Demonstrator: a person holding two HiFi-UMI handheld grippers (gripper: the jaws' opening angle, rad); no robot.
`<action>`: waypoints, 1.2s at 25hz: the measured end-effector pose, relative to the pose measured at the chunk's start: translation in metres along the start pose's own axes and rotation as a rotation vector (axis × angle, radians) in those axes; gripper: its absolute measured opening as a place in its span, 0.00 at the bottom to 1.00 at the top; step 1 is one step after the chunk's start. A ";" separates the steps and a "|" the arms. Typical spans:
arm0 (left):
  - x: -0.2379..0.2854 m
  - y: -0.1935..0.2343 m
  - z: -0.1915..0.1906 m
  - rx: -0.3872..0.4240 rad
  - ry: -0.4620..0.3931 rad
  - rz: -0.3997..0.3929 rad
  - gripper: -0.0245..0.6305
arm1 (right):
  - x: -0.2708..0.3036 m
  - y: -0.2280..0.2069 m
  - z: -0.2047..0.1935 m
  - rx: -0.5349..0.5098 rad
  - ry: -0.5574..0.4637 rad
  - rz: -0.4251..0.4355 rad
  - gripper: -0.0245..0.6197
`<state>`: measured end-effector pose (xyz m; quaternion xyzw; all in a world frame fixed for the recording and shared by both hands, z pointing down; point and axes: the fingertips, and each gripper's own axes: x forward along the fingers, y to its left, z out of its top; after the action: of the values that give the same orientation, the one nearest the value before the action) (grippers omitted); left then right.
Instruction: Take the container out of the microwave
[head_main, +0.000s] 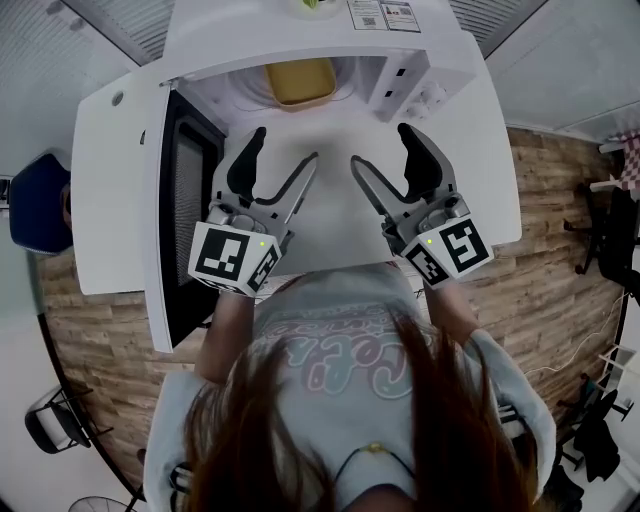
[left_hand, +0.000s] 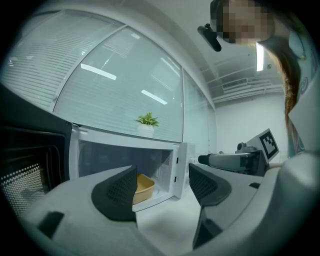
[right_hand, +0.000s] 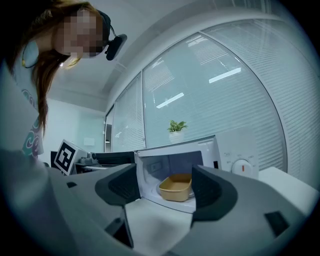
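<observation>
We look down on a white microwave (head_main: 300, 25) standing open at the far side of a white table (head_main: 340, 225). A yellow container (head_main: 300, 82) sits on the floor of the microwave's cavity, near its middle.

Our left gripper (head_main: 285, 147) and right gripper (head_main: 380, 145) hover side by side over the table, in front of the opening. Both are short of the container and apart from it. Each gripper's jaws are spread wide with nothing gripped.

In the right gripper view the container shows straight ahead in the gap. In the left gripper view it peeks out from behind the left jaw.

The microwave door (head_main: 185, 210) stands fully open on the left, close beside the left gripper. The control panel (right_hand: 242, 165) bounds the opening on the right. Plain tabletop runs from the grippers to the cavity. A small potted plant (right_hand: 177, 126) stands on the microwave.
</observation>
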<state>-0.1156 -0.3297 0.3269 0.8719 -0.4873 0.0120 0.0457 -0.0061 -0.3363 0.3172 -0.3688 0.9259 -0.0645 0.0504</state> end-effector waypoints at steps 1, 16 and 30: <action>0.002 0.003 -0.004 -0.009 0.013 0.005 0.49 | 0.003 -0.001 -0.002 -0.001 0.009 0.011 0.55; 0.038 0.036 -0.041 -0.027 0.112 0.091 0.49 | 0.052 -0.031 -0.043 -0.028 0.161 0.139 0.55; 0.048 0.061 -0.056 -0.009 0.114 0.148 0.49 | 0.088 -0.035 -0.074 -0.009 0.227 0.175 0.55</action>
<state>-0.1405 -0.3970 0.3900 0.8312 -0.5471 0.0628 0.0763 -0.0564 -0.4158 0.3918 -0.2771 0.9546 -0.0972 -0.0508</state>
